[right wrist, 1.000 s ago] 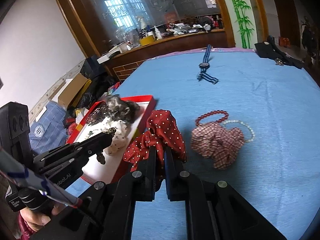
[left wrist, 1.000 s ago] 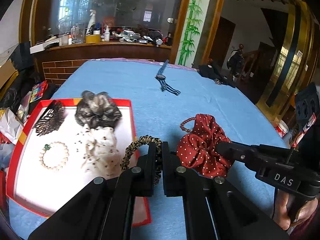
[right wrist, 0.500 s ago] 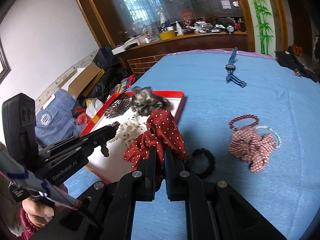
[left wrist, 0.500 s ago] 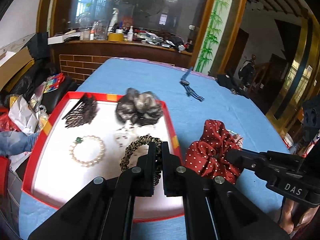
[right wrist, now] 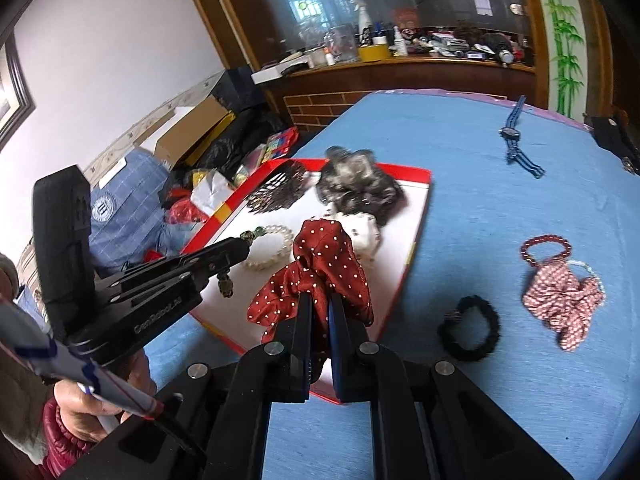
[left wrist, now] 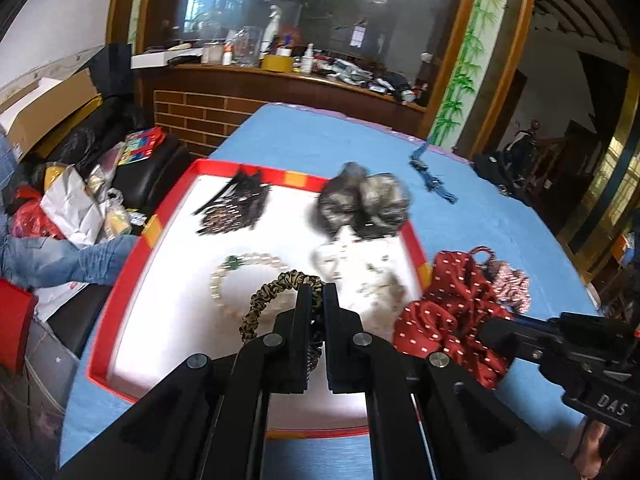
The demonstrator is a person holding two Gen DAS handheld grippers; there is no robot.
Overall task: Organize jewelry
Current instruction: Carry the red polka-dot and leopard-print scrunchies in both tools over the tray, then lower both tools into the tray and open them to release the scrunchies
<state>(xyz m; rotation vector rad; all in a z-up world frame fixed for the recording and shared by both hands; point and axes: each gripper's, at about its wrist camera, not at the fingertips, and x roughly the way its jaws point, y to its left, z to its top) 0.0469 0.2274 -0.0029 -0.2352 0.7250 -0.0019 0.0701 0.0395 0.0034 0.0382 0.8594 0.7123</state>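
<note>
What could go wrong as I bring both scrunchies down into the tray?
The left tool with the leopard scrunchie hangs over the pearl bracelet and could tangle with it. The red dotted scrunchie in the right tool hangs near the tray's edge and may land half outside.

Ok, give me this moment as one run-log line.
left tool: shut on leopard scrunchie | right tool: shut on red dotted scrunchie | both over red tray
</note>
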